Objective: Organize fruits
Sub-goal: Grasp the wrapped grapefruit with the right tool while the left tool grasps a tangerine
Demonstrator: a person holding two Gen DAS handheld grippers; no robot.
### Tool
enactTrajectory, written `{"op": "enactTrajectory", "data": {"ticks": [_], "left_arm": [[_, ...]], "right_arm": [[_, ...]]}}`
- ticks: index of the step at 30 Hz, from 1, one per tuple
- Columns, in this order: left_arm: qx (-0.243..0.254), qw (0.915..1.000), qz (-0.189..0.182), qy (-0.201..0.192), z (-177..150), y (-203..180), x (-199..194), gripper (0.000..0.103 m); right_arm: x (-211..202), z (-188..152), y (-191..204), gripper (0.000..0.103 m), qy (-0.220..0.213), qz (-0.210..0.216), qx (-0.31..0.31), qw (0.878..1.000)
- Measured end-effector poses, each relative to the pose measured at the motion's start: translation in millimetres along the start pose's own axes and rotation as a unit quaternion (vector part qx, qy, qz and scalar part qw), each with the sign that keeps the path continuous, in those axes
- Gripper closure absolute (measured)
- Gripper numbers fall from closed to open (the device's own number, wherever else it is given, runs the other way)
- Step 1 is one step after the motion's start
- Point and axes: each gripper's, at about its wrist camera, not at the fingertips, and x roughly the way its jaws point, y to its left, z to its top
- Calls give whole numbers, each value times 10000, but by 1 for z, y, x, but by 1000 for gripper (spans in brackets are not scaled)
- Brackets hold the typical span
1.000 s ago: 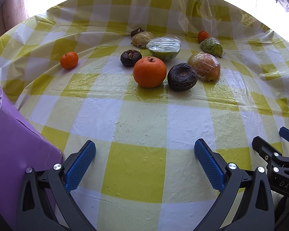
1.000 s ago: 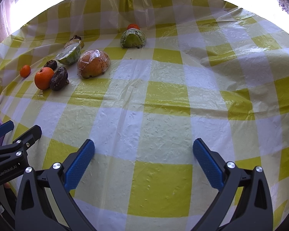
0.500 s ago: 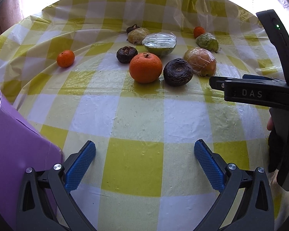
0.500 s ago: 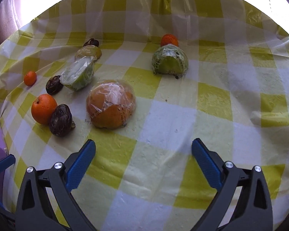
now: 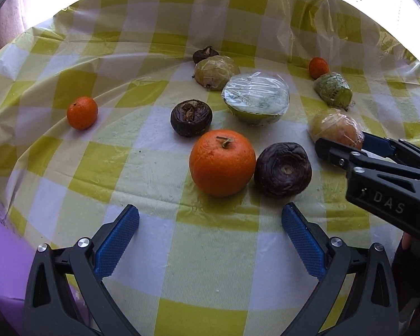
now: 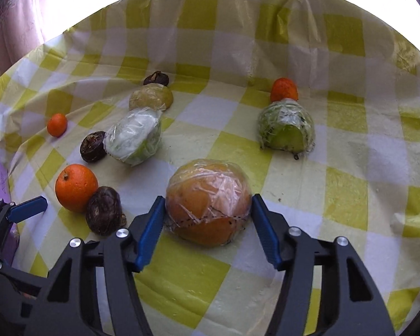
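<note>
A plastic-wrapped orange-coloured fruit half (image 6: 208,201) lies on the checked tablecloth (image 6: 336,196). My right gripper (image 6: 208,197) straddles it, and its closing blue pads touch the wrap on both sides. From the left wrist view the same gripper (image 5: 347,142) reaches in from the right onto that fruit (image 5: 336,128). My left gripper (image 5: 210,224) stands open with nothing between its fingers, just short of a large orange (image 5: 222,162) and a dark shrivelled fruit (image 5: 282,169) that touch each other.
Further back lie a second dark fruit (image 5: 191,117), a small mandarin (image 5: 82,112), a wrapped green half (image 5: 256,102), a wrapped yellowish fruit (image 5: 217,72), a wrapped green piece (image 5: 333,89) and a small orange fruit (image 5: 318,67). A purple object (image 5: 2,252) borders the left.
My right gripper has come forward onto the wrapped orange-coloured fruit and its jaws have narrowed around it. My left gripper has moved closer to the large orange.
</note>
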Motion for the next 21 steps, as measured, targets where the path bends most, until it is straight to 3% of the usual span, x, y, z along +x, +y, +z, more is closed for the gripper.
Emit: {"op": "enactTrajectory", "data": {"ticks": [3, 7, 13, 14, 21], "left_arm": [[102, 9999, -75, -14, 9, -2, 6, 6], [243, 9995, -173, -113, 19, -7, 11, 15], [377, 9985, -235, -334, 25, -17, 10, 47], [344, 9983, -262, -378, 23, -17, 7, 61], [-413, 9958, -604, -550, 3, 2, -10, 62]], "right_arm": [[-4, -2, -19, 41, -126, 194, 522, 9984], [-5, -1, -21, 41, -162, 169, 609, 9979], [-5, 0, -21, 41, -159, 105, 634, 9978], [-5, -1, -20, 41, -160, 79, 640, 9978], [-6, 0, -26, 41, -212, 50, 870, 9960]]}}
